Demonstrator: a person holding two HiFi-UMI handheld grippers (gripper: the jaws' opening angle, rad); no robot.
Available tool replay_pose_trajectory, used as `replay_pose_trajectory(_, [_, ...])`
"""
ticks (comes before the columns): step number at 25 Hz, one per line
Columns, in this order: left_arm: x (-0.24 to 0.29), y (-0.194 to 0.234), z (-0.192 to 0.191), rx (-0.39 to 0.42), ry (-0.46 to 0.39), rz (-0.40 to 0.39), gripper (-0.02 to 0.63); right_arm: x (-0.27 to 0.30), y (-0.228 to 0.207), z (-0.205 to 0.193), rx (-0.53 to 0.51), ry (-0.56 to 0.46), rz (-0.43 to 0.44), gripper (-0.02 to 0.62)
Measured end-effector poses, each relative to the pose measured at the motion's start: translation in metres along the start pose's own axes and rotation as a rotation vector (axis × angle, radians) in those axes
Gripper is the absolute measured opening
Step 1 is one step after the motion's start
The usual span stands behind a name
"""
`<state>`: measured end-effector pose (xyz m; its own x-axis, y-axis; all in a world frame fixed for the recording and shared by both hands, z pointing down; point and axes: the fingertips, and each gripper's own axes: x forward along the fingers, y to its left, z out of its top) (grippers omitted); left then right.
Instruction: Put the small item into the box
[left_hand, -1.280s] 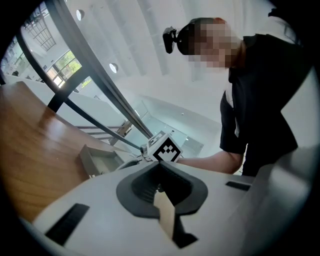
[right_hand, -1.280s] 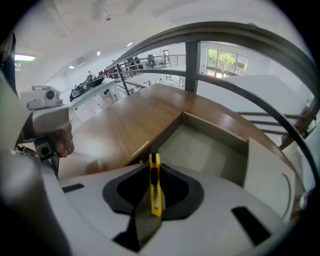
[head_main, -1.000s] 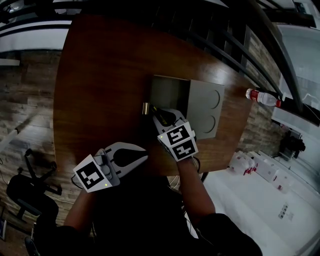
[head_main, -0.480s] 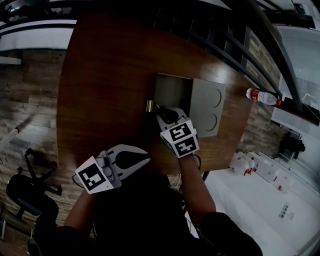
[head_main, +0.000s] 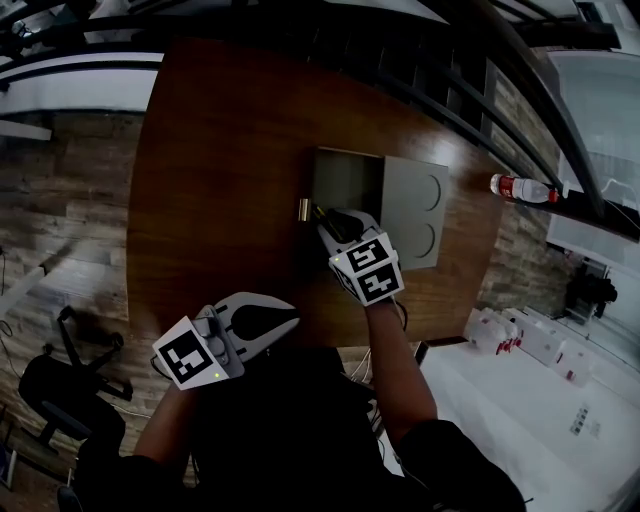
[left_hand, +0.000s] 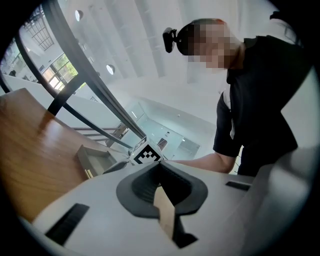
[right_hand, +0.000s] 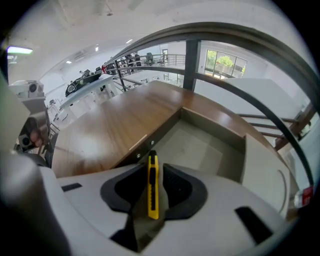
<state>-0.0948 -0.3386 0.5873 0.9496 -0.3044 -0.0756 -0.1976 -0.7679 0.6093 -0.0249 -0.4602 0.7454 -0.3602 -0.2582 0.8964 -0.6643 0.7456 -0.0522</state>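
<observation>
So, small item = yellow utility knife (right_hand: 152, 187), pinched betw. the dark pads of the right gripper (right_hand: 152, 170). Jaws are closed on its flat sides; it stands on edge w/ the tip pointing fwd past the pads. It's not in the box (right_hand: 202, 145) yet: the tip sits over the box's near wall, right where the wood table (right_hand: 110, 125) meets it. Can't tell whether it touches that wall.

Head view: right gripper (head_main: 333, 222) is at the near-left corner of the open grey box (head_main: 350, 178). A sliver of the knife (head_main: 319, 212) shows at its tips, just beside a small brass-coloured latch (head_main: 304, 209) on the box's outer wall. The lid (head_main: 415, 225) lies flat to the right of the box, joined to it along one side, w/ two round recesses in it.

Left gripper (head_main: 282, 315) is held low over the table's near edge, well apart from the box, pointing roughly toward it. In its own view the left gripper (left_hand: 160, 167) has its jaws drawn together w/ only a thin slit, nothing betw. them. Beyond them are the box (left_hand: 95, 160), the right gripper's marker cube (left_hand: 146, 155) and the person (left_hand: 260, 100) in a dark short-sleeved top.

Further out: a plastic bottle (head_main: 525, 189) w/ red label lies near the table's right corner, and a dark chair (head_main: 50, 395) stands on the plank floor at left.
</observation>
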Motion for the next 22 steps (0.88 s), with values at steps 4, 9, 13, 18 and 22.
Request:
replay_pose_trajectory(4, [-0.01, 0.002, 0.011, 0.011, 0.006, 0.045, 0.015, -0.029, -0.005, 0.022, -0.006, -0.079, -0.051, 0.107])
replay_pose_trajectory(9, [-0.022, -0.001, 0.048, 0.108, 0.011, 0.079, 0.015, -0.09, 0.028, 0.086, -0.058, -0.284, -0.012, 0.062])
replay_pose_trajectory(13, [-0.037, -0.036, 0.093, 0.203, -0.006, 0.08, 0.015, -0.167, 0.076, 0.143, -0.107, -0.462, 0.019, 0.033])
replay_pose_trajectory(18, [-0.042, -0.092, 0.155, 0.327, -0.013, 0.091, 0.015, -0.28, 0.124, 0.203, -0.199, -0.702, 0.069, 0.02])
replay_pose_trajectory(22, [-0.025, -0.103, 0.167, 0.381, -0.037, 0.096, 0.015, -0.33, 0.124, 0.203, -0.288, -0.848, 0.057, 0.011])
